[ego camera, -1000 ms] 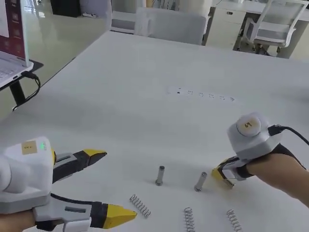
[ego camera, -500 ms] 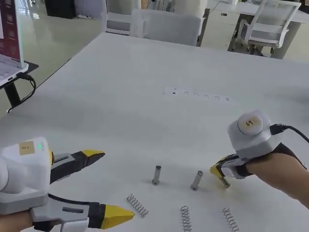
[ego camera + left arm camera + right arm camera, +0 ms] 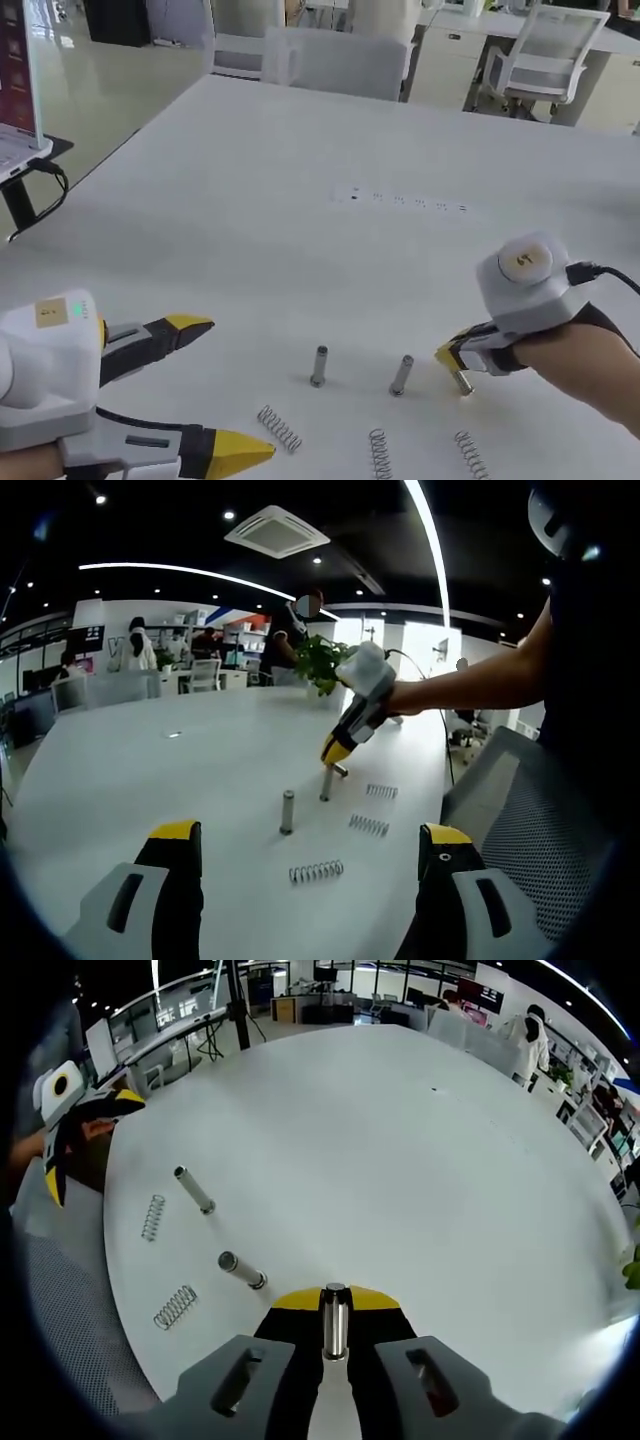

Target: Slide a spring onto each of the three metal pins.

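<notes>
At the left, spread wide and empty: the left gripper [image 3: 230, 388], near three springs [image 3: 279, 428] lying flat on the counter [image 3: 300, 200]. In the middle, two pins [image 3: 319, 366] standing up. At the right, squeezing the third pin [image 3: 335, 1330] tight: the right gripper [image 3: 450, 357]. Stand that pin straight, press down softly, then let go slowly.

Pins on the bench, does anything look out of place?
Two pins stand upright; the third pin is clamped in the right gripper, not standing. All three springs lie loose on the table. Nothing looks damaged.
</notes>
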The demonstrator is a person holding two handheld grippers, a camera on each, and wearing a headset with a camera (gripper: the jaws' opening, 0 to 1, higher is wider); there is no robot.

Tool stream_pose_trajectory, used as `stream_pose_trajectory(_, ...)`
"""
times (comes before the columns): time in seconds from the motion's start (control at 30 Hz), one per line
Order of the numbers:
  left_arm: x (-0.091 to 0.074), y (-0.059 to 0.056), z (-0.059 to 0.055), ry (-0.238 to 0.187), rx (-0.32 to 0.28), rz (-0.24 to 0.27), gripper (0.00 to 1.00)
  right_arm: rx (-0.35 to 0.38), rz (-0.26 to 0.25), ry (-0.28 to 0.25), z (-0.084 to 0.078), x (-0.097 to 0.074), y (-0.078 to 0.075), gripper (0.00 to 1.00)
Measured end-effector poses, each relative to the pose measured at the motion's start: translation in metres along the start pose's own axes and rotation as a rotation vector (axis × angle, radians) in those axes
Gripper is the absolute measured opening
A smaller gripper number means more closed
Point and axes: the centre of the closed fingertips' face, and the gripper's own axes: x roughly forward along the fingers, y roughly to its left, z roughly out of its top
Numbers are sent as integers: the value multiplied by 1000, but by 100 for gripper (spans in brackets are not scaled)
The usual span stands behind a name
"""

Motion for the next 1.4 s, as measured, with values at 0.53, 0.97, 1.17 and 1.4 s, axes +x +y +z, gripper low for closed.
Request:
stream_pose_trajectory(0.53,2,-4,4,4,13,-16,87,21,-17,-39,-2,-13,3,4)
stream_pose_trajectory(0.97,3,-5,4,2,17,-19,86,33,-29,-82,-8,-22,6,4)
stream_pose_trajectory(1.17,3,-6,4,4,18,-22,86,36,-35,-92,-10,-24,6,4)
stream_pose_trajectory(1.4,4,-6,4,2,20,-24,86,50,-43,-127,-12,-27,9,4)
